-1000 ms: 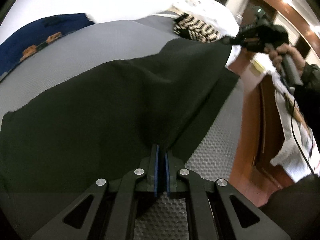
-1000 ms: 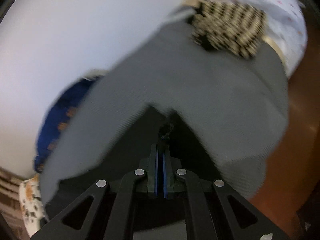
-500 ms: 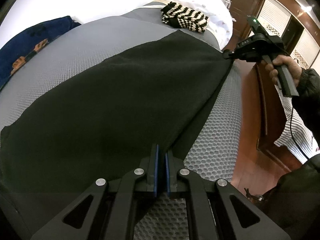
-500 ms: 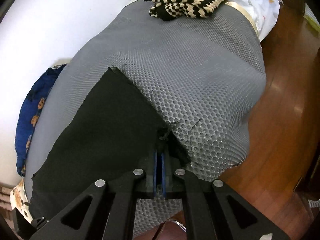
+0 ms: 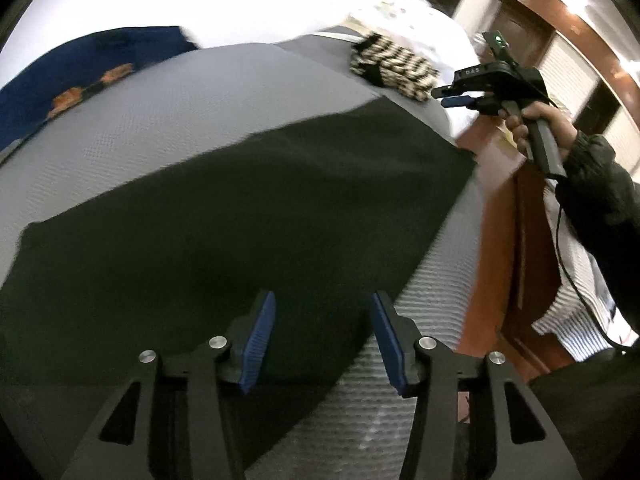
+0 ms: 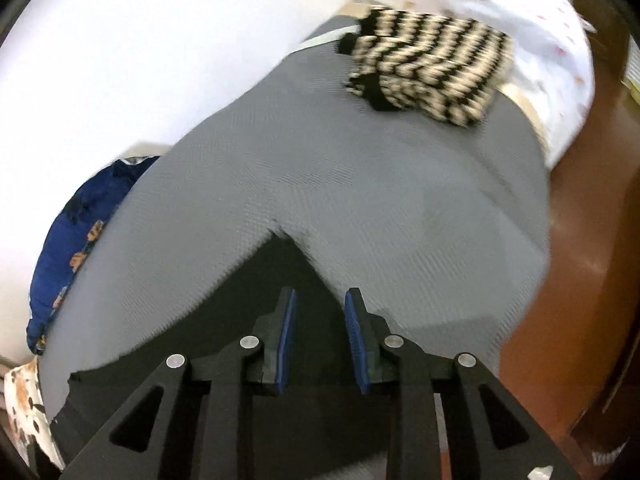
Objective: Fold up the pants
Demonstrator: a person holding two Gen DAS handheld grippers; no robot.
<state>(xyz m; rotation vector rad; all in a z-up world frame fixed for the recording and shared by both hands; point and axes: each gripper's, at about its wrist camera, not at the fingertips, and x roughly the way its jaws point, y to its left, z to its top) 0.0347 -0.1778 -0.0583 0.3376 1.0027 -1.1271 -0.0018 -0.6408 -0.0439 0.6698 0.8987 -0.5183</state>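
Note:
The black pants [image 5: 248, 216] lie flat on the grey mesh surface [image 5: 160, 96], folded lengthwise. My left gripper [image 5: 322, 304] is open and empty above their near edge. My right gripper [image 6: 320, 300] is open and empty above the pants' far corner [image 6: 284, 256]. The right gripper also shows in the left wrist view [image 5: 452, 96], held in a hand, lifted off the cloth near the pants' far right corner.
A black-and-cream striped knit [image 6: 428, 72] lies at the far end of the surface, with white dotted bedding [image 6: 540, 32] behind it. A blue patterned cloth [image 5: 80, 76] lies at the left. Wooden floor and furniture [image 5: 520, 240] are to the right.
Both grippers were shut on the pants' edges and have opened. The pants now lie flat. The right gripper has lifted away from the far corner.

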